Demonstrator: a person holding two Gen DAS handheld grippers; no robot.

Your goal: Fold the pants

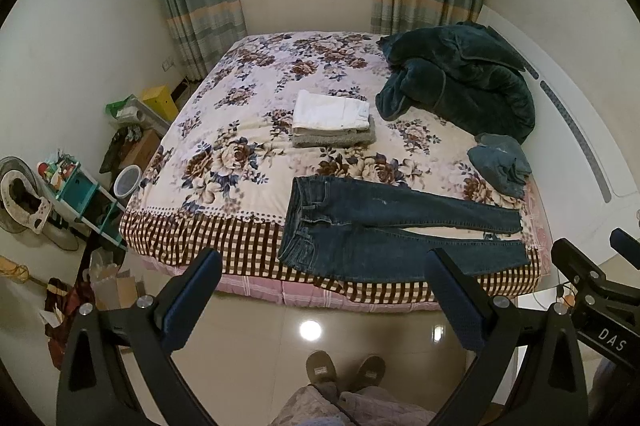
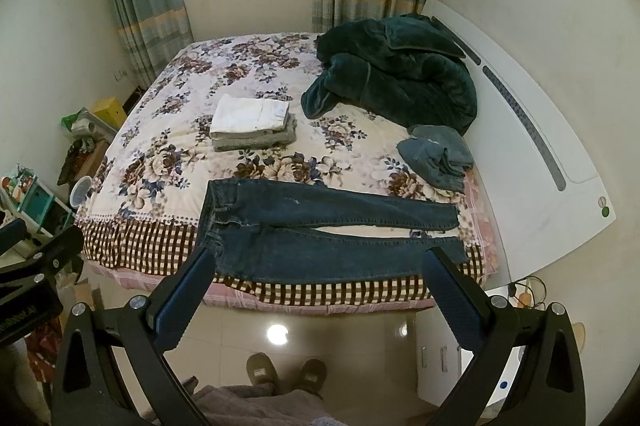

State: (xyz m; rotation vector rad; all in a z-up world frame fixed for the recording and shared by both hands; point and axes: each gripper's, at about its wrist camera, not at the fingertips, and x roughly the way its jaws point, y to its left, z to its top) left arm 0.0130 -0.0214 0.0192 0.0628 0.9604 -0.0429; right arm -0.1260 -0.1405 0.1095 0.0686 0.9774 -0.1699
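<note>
Dark blue jeans [image 1: 384, 226] [image 2: 320, 230] lie flat along the near edge of the bed, waistband to the left, both legs stretched to the right with a narrow gap between them. My left gripper [image 1: 324, 262] hangs open above the floor in front of the bed, short of the jeans, with nothing between its fingers. My right gripper [image 2: 320, 262] is open too, held before the bed edge near the jeans' lower leg, holding nothing. The right gripper's body [image 1: 596, 282] shows at the right of the left wrist view.
A stack of folded white and grey clothes [image 1: 332, 121] [image 2: 252, 123] sits mid-bed. A dark green quilt [image 1: 460, 73] [image 2: 392, 77] and a crumpled blue-grey garment [image 1: 500, 161] [image 2: 436, 153] lie at the right. Clutter and shelves [image 1: 80, 193] crowd the floor left. The person's slippers [image 1: 344, 370] stand on glossy tile.
</note>
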